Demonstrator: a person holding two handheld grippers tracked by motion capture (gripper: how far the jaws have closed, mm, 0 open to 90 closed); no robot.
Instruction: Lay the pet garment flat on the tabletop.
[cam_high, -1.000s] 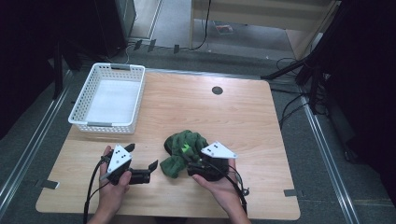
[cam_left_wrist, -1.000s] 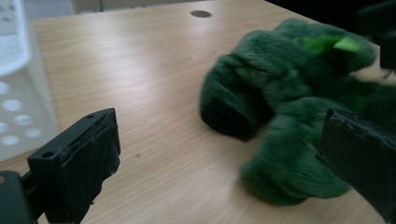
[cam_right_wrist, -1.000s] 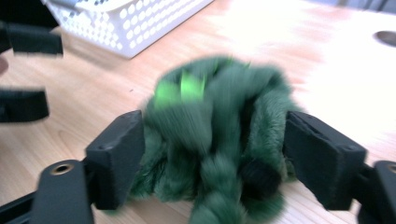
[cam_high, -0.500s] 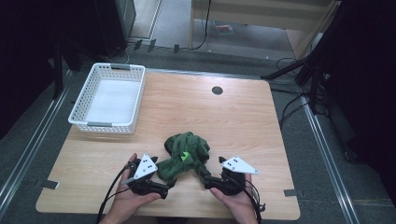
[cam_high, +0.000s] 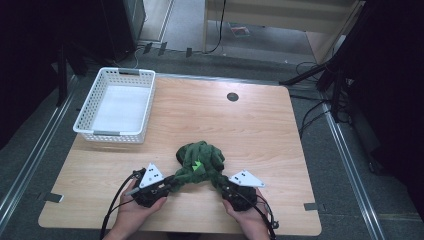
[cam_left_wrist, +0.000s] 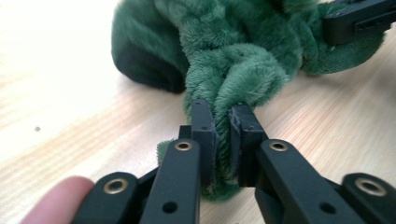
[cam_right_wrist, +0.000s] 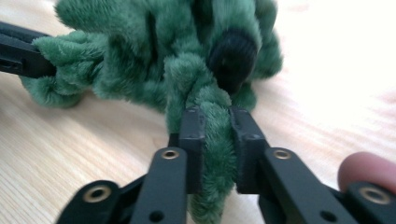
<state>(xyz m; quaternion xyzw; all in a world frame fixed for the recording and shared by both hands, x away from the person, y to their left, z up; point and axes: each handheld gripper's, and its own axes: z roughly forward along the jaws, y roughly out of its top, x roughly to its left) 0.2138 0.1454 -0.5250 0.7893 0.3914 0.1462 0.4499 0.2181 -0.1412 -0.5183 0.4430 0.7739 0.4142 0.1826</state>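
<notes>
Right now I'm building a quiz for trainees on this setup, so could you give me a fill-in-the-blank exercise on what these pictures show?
1. Both the left gripper and the right gripper have their jaws shut on the fluffy ____ cloth.
2. The white basket stands at the table's far ____ corner in the high view.
3. The basket holds ____.
4. The cloth lies bunched near the table's ____ edge, by the person's hands.

Missing words: green; left; nothing; near
</notes>
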